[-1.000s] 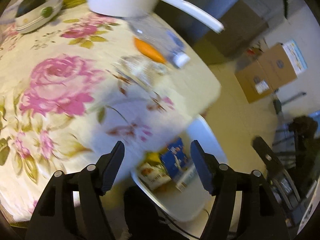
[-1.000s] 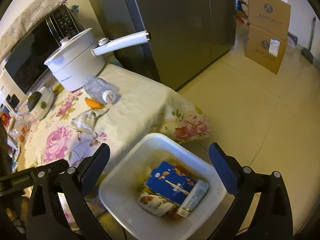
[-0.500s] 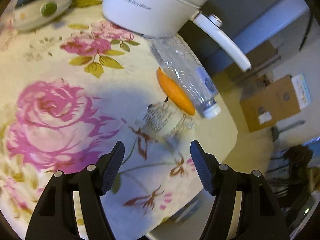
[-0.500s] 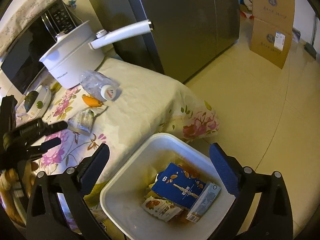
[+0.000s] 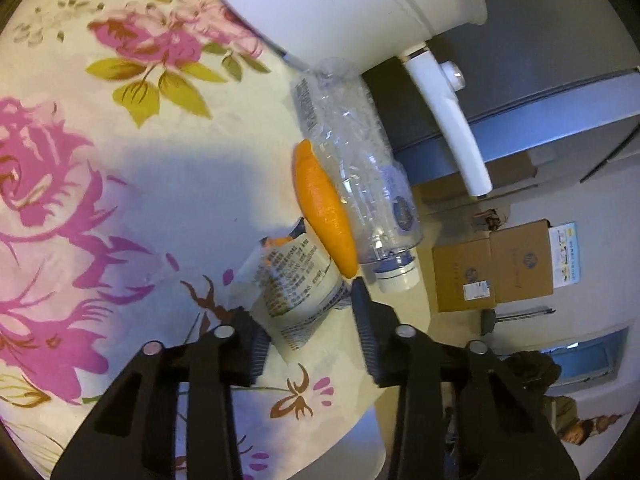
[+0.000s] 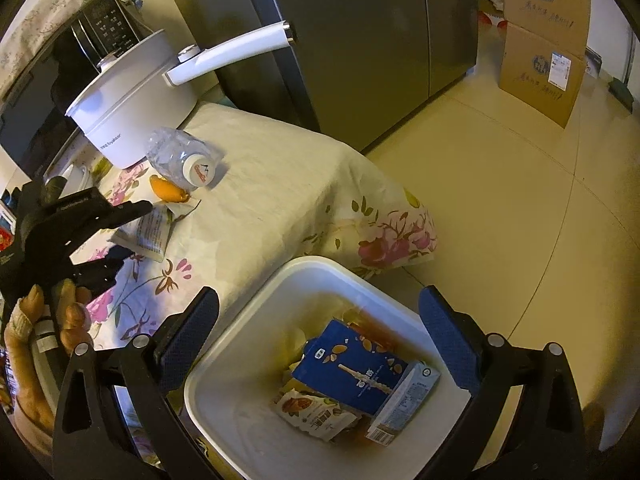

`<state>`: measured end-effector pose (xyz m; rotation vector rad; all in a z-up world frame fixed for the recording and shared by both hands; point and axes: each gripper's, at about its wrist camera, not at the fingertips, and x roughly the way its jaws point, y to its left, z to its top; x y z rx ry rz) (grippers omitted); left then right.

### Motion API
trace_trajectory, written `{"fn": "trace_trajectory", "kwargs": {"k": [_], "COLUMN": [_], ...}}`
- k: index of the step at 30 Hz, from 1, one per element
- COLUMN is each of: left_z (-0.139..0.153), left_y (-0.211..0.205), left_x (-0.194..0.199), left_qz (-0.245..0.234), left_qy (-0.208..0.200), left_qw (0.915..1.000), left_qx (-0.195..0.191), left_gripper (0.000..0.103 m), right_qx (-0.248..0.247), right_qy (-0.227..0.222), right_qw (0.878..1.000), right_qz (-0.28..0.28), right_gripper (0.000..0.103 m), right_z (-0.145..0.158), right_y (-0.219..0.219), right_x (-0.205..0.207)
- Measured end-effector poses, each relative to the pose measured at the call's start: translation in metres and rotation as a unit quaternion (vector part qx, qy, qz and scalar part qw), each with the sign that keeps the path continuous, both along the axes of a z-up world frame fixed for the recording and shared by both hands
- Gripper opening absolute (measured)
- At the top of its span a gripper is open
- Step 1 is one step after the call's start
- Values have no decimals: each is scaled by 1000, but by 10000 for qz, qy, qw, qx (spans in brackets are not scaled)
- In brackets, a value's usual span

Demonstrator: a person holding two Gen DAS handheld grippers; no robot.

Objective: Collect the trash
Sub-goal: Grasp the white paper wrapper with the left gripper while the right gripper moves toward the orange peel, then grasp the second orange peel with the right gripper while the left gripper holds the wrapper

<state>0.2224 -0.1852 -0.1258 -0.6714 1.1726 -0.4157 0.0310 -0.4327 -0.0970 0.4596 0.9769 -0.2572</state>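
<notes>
A crumpled white snack wrapper (image 5: pixel 298 286) lies on the floral tablecloth (image 5: pixel 120 200), next to an orange peel (image 5: pixel 324 208) and an empty plastic bottle (image 5: pixel 360 168). My left gripper (image 5: pixel 308 336) is open with its fingers on either side of the wrapper's near end; the right wrist view shows the same (image 6: pixel 120 236). My right gripper (image 6: pixel 320 328) is open and empty, above the white trash bin (image 6: pixel 224 392) on the floor, which holds a blue carton (image 6: pixel 352 372) and a snack packet (image 6: pixel 316 412).
A white electric pot (image 5: pixel 352 4) with a long handle (image 5: pixel 452 120) stands just behind the bottle. A grey fridge (image 6: pixel 360 32) stands behind the table. Cardboard boxes (image 6: pixel 544 36) sit on the tiled floor. A microwave (image 6: pixel 60 72) is at the far left.
My left gripper has moved from over the bin across the table to the wrapper, which now lies between its fingers. My right gripper has stayed above the bin.
</notes>
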Motion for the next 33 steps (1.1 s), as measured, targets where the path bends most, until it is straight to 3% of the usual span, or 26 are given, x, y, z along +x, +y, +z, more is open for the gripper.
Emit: {"fn": "trace_trajectory", "kwargs": {"k": [7,16,22,24,26,28,33], "left_z": [33,50,55,58,58,57,49], "left_y": [18,104,166,179,188,195,210], "left_x": [-17,-60,-87,-94,-99,-103,-105], "left_qz": [-263,-38,224,258,275,301,343], "left_qy": [-572,-869,-970,-1035,-1079,-1133,-1111], "left_qw": [9977,9951,9932,9922,9917,9915,9921], "left_qx": [251,474,604,640,639,570,471], "left_gripper": [8,8,8,8,8,8,8], "right_qx": [-39,-143,-499,-529,-629,-799,-1236], "right_qy": [43,-55,-159,-169,-94,38,276], "right_qw": [9996,9953,9849,9803,9747,9671,9567], "right_qz": [279,961,1649,1898,2143,2414,2620], "right_gripper": [96,96,95,92,76,68,66], "right_z": [1,15,28,29,28,24,14], "right_y": [15,54,96,112,130,149,175], "right_x": [10,45,96,115,136,156,187]}}
